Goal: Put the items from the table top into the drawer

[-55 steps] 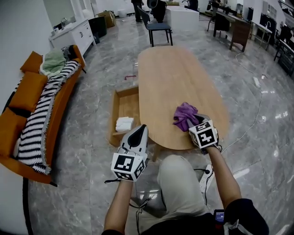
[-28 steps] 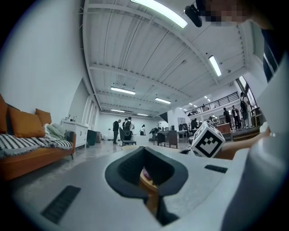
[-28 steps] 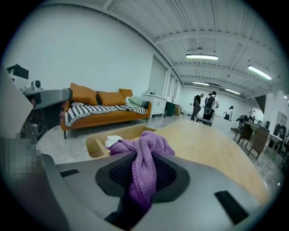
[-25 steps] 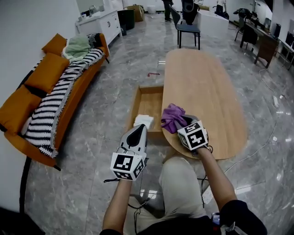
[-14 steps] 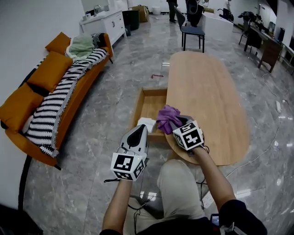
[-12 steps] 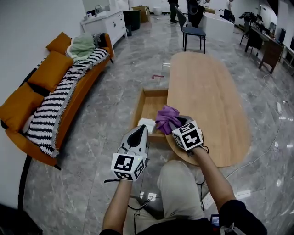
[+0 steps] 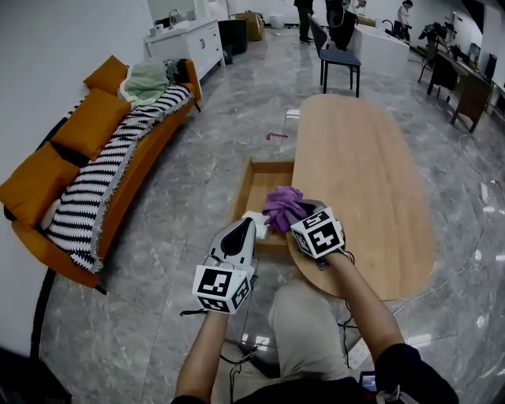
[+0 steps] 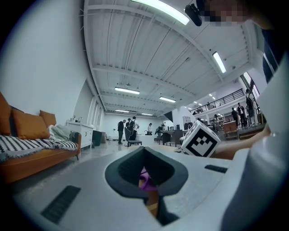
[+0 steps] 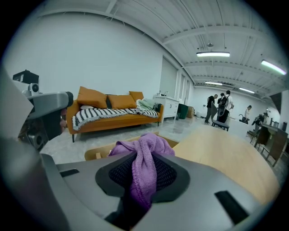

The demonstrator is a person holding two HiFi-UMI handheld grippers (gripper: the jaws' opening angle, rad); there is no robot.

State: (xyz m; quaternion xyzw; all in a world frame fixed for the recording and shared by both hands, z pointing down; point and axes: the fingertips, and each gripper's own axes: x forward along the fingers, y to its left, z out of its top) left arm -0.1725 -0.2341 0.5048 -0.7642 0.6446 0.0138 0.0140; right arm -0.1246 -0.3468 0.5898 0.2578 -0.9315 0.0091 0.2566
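- Two grippers sit nearest. The left gripper point(image 7: 245, 224) has its jaws together with nothing in them, and hangs just short of the drawer's near wall.
- Just to its right, the right gripper point(image 7: 293, 213) is clenched on a purple cloth point(image 7: 281, 207), and a fold of it hangs down between the jaws.
- That cloth is held in the air at the table's near left edge, by the drawer's near right corner, not yet inside.
- The drawer point(image 7: 246, 175) stands pulled out from the table's left side, open on top. A white item point(image 7: 254, 221) lies at its near end, and bare wood bottom shows beyond it.
- The table point(image 7: 371, 173), an oval wooden top, runs far and right of the grippers.
- A wide grey floor point(image 7: 189, 181) lies between the drawer and the orange sofa point(image 7: 79, 150) at the left.
- A small red thing point(image 7: 276, 136) lies on the floor just past the drawer's far end.
- A chair point(image 7: 341, 59) stands at the table's far end, with a white cabinet point(image 7: 189, 39) far left and people point(image 7: 304, 9) beyond.
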